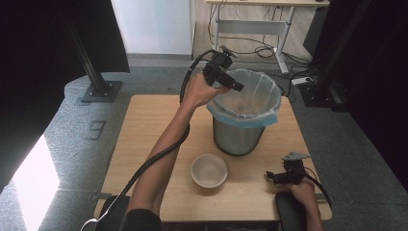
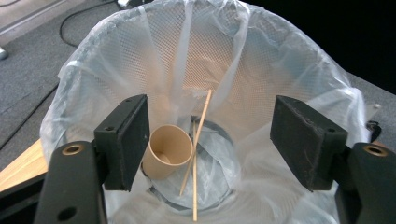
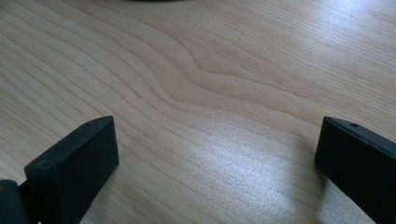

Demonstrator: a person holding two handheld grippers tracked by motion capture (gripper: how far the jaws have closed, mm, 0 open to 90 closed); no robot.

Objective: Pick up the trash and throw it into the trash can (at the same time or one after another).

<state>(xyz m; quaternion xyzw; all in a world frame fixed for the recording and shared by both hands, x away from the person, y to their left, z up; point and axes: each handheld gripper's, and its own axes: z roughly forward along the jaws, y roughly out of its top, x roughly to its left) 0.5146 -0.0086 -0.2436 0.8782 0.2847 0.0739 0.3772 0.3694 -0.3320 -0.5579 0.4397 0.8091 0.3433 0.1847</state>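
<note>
On the wooden counter (image 1: 144, 125), I see the lined mesh bin (image 1: 239, 137) standing toward the far edge. My left hand-held gripper (image 2: 210, 140) hangs over its mouth, released, nothing between the jaws; inside, at the bottom, lie a paper cup (image 2: 168, 150) and two wooden sticks (image 2: 196, 154). My right hand-held gripper (image 1: 276, 177) rests near the near right corner, also spread wide. A white bowl (image 1: 209, 170) sits near the near edge.
</note>
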